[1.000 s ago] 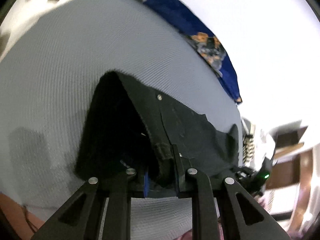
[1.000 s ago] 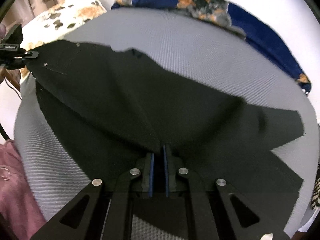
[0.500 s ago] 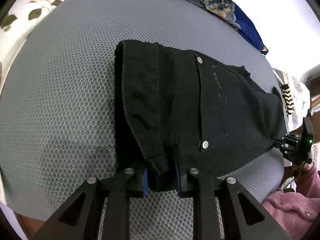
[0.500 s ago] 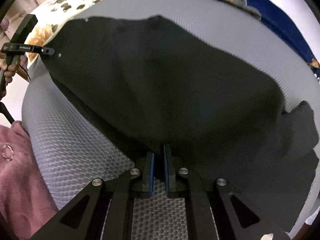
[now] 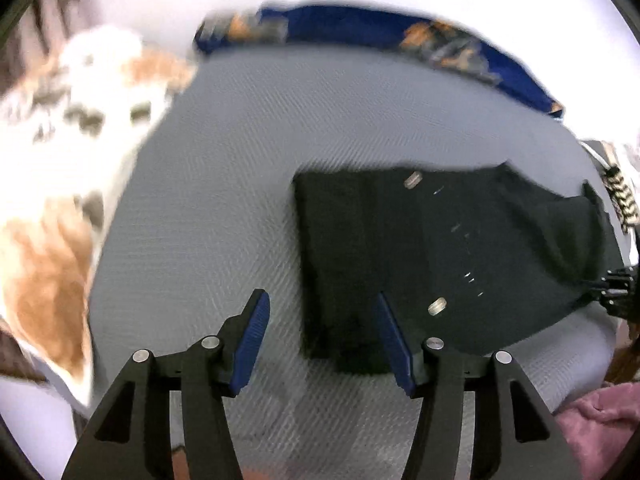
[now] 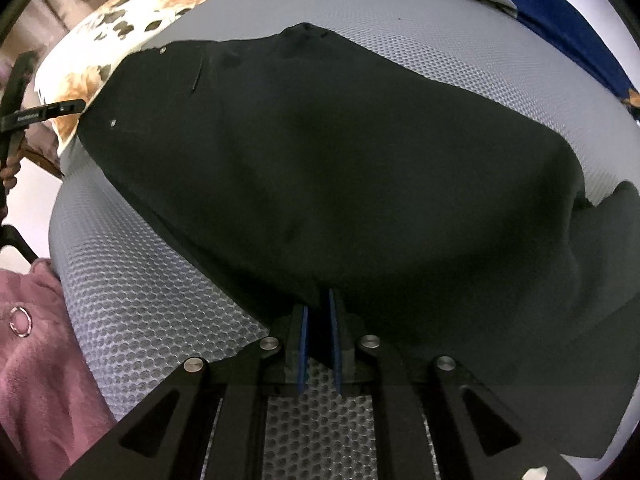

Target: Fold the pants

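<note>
The black pants [image 6: 340, 184] lie spread over the grey mesh surface [image 6: 132, 292], filling most of the right wrist view from 9 o'clock round to 4 o'clock, with one layer already doubled over the other and a loose flap sticking out at 3 o'clock. In the left wrist view the pants [image 5: 420, 264] show a squared, folded edge with two rivets, sitting at about 2 o'clock from the left tool [image 5: 322, 320]. That tool stands wide, its blue pads holding nothing, the right pad just over the near corner of the cloth. The right tool [image 6: 318, 320] is closed narrow on the near hem of the pants, the cloth running between its pads. Beyond the surface lie a floral cushion [image 6: 120, 28] at 10 o'clock, a blue patterned cloth [image 6: 560, 8] at 1 o'clock, and a pink garment [image 6: 32, 360] at 8 o'clock. The risk, as I judge it, is that with only one tool gripping, any pull by the right tool could drag the top layer askew and undo the squared edge; the flap at 3 o'clock may also bunch under the next fold. The left view is blurred, so fine contact there cannot be told.
</note>
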Motion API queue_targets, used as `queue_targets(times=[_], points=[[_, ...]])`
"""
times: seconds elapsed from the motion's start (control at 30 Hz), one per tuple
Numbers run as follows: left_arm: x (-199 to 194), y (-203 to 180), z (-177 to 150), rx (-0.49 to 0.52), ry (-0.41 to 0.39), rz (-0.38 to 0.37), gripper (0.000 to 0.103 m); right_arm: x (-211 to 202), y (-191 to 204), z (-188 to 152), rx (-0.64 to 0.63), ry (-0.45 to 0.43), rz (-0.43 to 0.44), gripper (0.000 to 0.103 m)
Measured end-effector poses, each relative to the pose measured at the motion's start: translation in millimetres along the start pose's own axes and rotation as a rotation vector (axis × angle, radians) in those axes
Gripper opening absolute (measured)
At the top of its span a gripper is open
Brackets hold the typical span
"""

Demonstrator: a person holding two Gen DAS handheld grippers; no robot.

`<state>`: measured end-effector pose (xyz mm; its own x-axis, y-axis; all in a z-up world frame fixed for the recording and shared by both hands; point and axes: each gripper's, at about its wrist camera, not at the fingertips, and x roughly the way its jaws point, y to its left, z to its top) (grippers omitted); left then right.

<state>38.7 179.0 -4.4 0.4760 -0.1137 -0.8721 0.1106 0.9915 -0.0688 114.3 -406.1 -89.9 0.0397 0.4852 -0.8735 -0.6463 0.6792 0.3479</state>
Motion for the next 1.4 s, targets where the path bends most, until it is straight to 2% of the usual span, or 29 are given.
queue_targets(times=[0.07, 0.13, 0.23, 0.33, 0.47, 0.63, 0.77, 0.83, 0.9, 0.97, 1.0, 1.07, 1.2, 1.27, 1.4], points=[[-9, -31, 6, 0.078, -0.062, -0.074, 0.056, -1, -8, 2, 0.045, -0.004, 0.036, 0.011], [-7, -69, 11, 0.169, -0.072, -0.163, 0.056, -3, -16, 4, 0.092, -0.009, 0.072, 0.011], [12, -144, 13, 0.347, -0.038, -0.328, 0.056, -5, -18, 2, 0.125, -0.01, 0.095, 0.011], [30, -207, 5, 0.493, 0.01, -0.448, 0.056, -2, -18, 4, 0.131, -0.002, 0.088, 0.011], [48, -273, -5, 0.655, 0.045, -0.541, 0.056, -5, -23, 6, 0.167, -0.02, 0.113, 0.011], [74, -316, -6, 0.73, 0.082, -0.544, 0.056, -8, -23, 5, 0.176, -0.043, 0.125, 0.011], [87, -342, -8, 0.784, 0.08, -0.512, 0.054, -12, -23, 3, 0.17, -0.059, 0.133, 0.011], [95, -351, -8, 0.812, 0.098, -0.498, 0.041, -15, -24, 1, 0.165, -0.071, 0.137, 0.011], [105, -361, -9, 0.83, 0.119, -0.465, 0.019, -16, -22, 1, 0.159, -0.078, 0.142, 0.013], [114, -360, -9, 0.825, 0.133, -0.439, 0.008, -14, -20, 2, 0.156, -0.064, 0.132, 0.016], [116, -359, -7, 0.81, 0.145, -0.446, 0.006, -13, -21, 1, 0.16, -0.049, 0.123, 0.02], [117, -354, -9, 0.783, 0.153, -0.462, 0.006, -22, -28, -6, 0.183, -0.077, 0.138, 0.033], [112, -352, -10, 0.783, 0.134, -0.474, 0.006, -56, -68, -23, 0.334, -0.208, 0.172, 0.04], [107, -347, -13, 0.776, 0.124, -0.483, 0.006, -67, -99, -31, 0.432, -0.259, 0.143, 0.04], [104, -340, -16, 0.757, 0.132, -0.493, 0.006, -76, -180, -52, 0.713, -0.36, 0.099, 0.042]])
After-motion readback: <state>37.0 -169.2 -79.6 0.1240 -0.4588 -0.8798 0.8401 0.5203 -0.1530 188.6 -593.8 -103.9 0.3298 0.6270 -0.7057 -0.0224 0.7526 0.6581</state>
